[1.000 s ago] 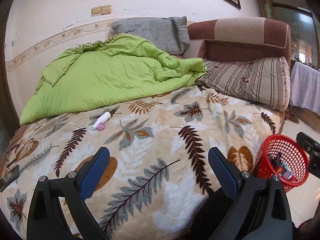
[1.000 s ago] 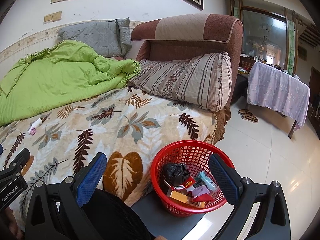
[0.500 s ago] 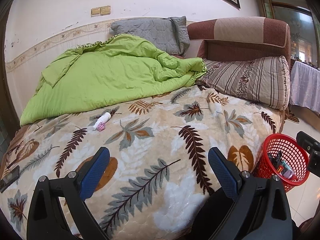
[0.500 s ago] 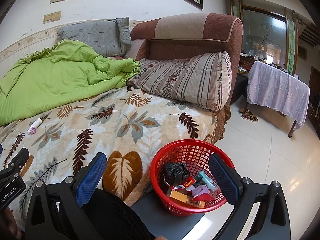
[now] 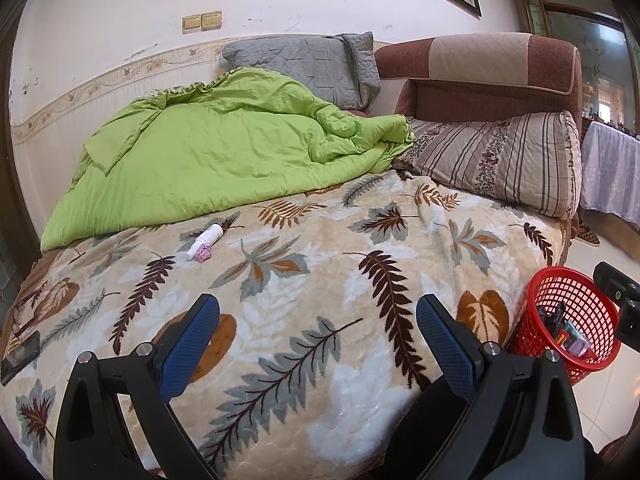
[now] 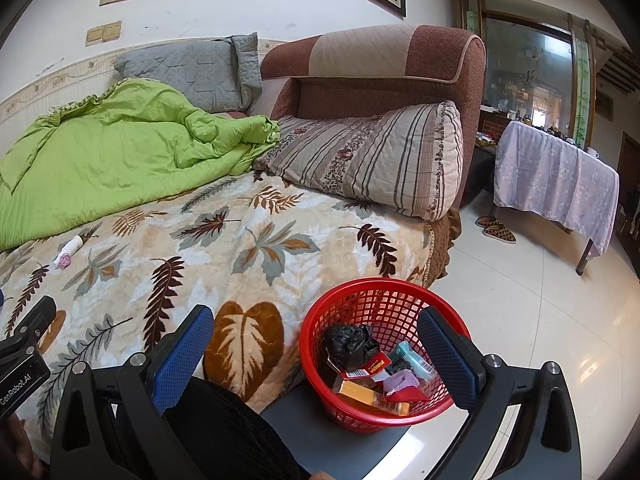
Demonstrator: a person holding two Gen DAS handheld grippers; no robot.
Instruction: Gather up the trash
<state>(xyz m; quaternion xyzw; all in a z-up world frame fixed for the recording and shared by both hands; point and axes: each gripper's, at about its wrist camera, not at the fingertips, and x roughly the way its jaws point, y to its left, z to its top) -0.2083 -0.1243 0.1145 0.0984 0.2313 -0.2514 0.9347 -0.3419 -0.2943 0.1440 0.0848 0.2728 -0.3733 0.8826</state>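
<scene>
The left gripper hangs over the near part of a bed, its blue-padded fingers spread wide apart with nothing between them. Ahead of it and a little to its left, well beyond the fingertips, a small white tube lies on the leaf-patterned blanket, touching a crumpled pink scrap at its near end. Both sit near the edge of a rumpled green quilt farther back. Off to this claw's right, down beside the bed, stands the red mesh basket.

The right gripper is likewise spread wide and holds nothing. The red mesh basket stands on the floor just ahead of it, between the two fingers in this view, beside the bed's edge. Inside lie a black plastic bag, a red wrapper, a teal packet, an orange box and a lilac scrap. The tube and pink scrap show far off to this claw's left on the blanket. A striped pillow rests farther ahead against the brown headboard.
</scene>
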